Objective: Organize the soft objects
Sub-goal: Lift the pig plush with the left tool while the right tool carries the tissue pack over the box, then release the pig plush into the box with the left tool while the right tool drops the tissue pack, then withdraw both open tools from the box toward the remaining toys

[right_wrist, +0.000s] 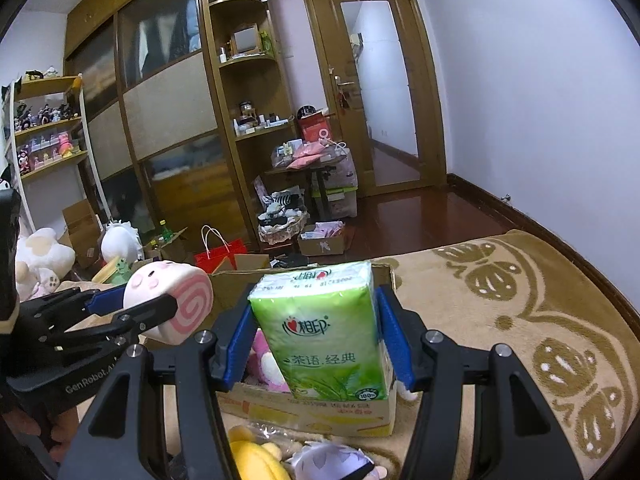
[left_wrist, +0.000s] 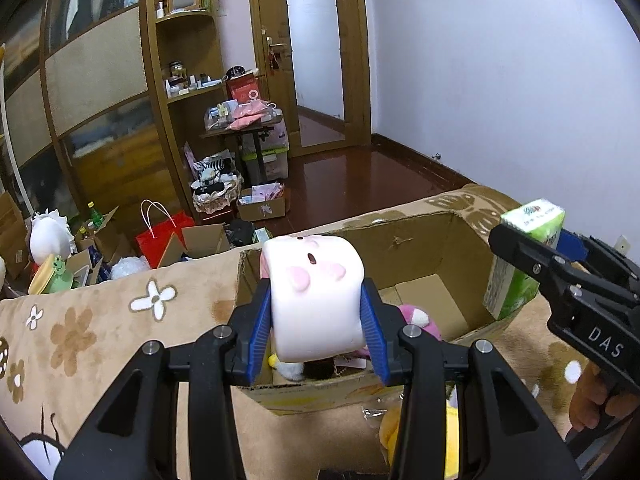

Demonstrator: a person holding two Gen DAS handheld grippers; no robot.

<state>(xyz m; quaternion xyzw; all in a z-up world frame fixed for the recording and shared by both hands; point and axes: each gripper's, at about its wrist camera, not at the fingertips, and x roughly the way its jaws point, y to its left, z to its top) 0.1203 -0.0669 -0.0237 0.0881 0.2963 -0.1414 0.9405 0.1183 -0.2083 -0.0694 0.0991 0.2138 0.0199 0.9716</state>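
The roll plush [left_wrist: 316, 296], white with pink blotches and a pink swirl on its end face, sits clamped between the blue pads [left_wrist: 260, 332] of the left gripper [left_wrist: 317, 330], held in the air over the near left part of the box [left_wrist: 420, 240]. In the right wrist view the same plush [right_wrist: 170, 306] shows side-on at the left, above the box's left rim.

The tissue pack [right_wrist: 326, 328], green and white with printed lettering, is gripped upright by the right gripper [right_wrist: 320, 340], its jaws pressed on the pack's two sides. It hangs over the box's right side; from the left wrist view the pack [left_wrist: 524, 256] sits just above the right wall.

The box is open cardboard, standing on a tan blanket [left_wrist: 100, 320] with flower patterns. Inside lie a pink toy [left_wrist: 420, 318] and a small white and yellow one [left_wrist: 288, 366], both partly hidden by the plush and the left gripper.

In front of the box, on the blanket, lie a yellow toy [right_wrist: 256, 456] and a pale purple one [right_wrist: 332, 460].

Beyond the blanket's edge, the floor holds a red bag [left_wrist: 160, 236] and a wicker basket [left_wrist: 216, 196].
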